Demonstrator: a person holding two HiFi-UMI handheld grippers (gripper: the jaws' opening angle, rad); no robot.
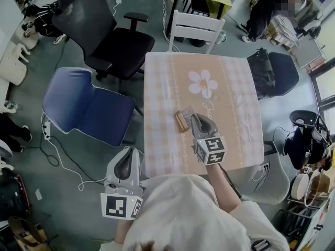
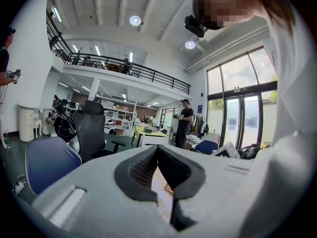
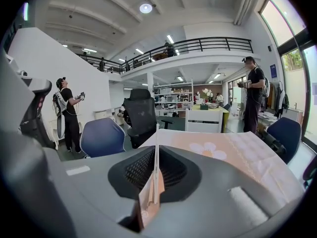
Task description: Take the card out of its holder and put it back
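Off the tabletop's left side stand two chairs: one blue plastic-shell chair [image 1: 86, 106] and, behind it, one black mesh-backed office chair [image 1: 112, 43].

In front of them, the grey left gripper [image 1: 127, 156] hangs beyond the near left corner of the table, over the floor. Its two fingers [image 2: 141, 170] are drawn together at the tips with nothing between them.

The one square tabletop [image 1: 230, 88] wears a peach checked cloth with a single white flower print [image 1: 203, 82]. One white slatted wooden chair [image 1: 196, 30] stands at its far edge.

Near the middle of the tabletop lies one small brown wooden card holder [image 1: 181, 122]. Just to its right is the grey right gripper [image 1: 193, 119], pointing away from the person and slightly down. Its two fingers [image 3: 141, 175] are nearly closed and pinch one thin pale card [image 3: 156, 152], seen edge-on and upright in the right gripper view. Whether the card's lower edge touches the holder cannot be told.

At the table's right side stands one dark blue chair [image 1: 285, 72], with one black bag [image 1: 261, 69] against it.
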